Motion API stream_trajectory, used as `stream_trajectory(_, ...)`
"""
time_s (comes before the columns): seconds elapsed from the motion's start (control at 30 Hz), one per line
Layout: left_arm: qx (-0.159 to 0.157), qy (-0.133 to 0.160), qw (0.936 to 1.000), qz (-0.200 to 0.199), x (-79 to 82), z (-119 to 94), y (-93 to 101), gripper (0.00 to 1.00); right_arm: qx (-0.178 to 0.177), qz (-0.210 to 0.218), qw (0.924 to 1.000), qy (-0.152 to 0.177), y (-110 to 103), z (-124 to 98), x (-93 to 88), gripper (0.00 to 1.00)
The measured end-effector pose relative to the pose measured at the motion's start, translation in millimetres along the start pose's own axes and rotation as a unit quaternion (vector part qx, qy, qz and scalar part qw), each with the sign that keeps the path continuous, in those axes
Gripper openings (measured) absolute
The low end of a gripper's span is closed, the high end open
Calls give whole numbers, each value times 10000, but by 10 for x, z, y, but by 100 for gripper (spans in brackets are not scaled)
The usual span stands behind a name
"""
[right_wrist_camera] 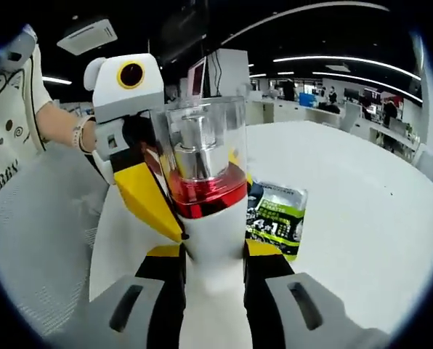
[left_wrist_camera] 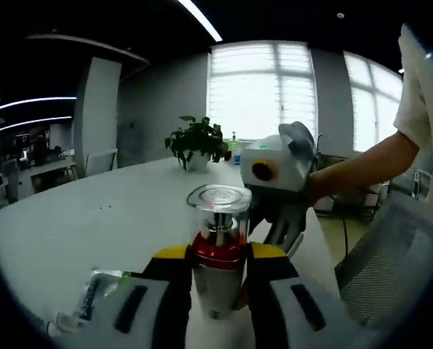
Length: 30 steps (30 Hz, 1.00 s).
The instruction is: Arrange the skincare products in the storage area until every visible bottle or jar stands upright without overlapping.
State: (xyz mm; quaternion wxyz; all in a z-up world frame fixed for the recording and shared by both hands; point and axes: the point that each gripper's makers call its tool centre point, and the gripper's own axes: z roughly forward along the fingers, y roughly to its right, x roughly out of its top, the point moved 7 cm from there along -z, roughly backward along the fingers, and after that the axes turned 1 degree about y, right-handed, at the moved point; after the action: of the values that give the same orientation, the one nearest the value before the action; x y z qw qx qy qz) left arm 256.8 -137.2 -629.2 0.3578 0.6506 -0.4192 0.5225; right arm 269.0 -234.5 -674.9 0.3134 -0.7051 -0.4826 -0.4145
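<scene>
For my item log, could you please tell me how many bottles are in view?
1: a bottle with a clear cap and red collar, held off the white table between both tongs. More may be hidden; a green packet lies behind it.

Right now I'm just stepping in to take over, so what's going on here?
A person holds a pump bottle above the white table with both handheld grippers. The left gripper and right gripper each clamp its body, upright. A green sachet lies flat on the table beyond the bottle.
</scene>
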Motion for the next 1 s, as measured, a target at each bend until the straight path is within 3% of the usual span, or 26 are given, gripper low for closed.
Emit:
stream_trajectory(0.33,-15,43,9998,-218,4,14,-19,29,-115,144,9997,-155,15,-26,-51,31)
stream_trajectory(0.37,-72,-103,9994,-330,-29,17,-6,31,-123,163,9996,-219,13,-32,-72,32)
stream_trajectory(0.53,-78,-254,9994,-222,-100,-7,9,33,-200,357,9987,-313,-73,-112,-131,42)
stream_trajectory(0.7,-1,-384,9991,-173,-159,-46,-44,35,-503,504,9969,-328,-138,-349,-176,47)
stream_trajectory(0.87,-15,-628,9980,-92,-230,-45,-39,34,-846,673,9941,-61,-186,-577,-84,47)
stream_trajectory(1.0,0,-825,9965,-119,-311,-33,-36,32,-1013,894,9893,553,-266,-664,146,46)
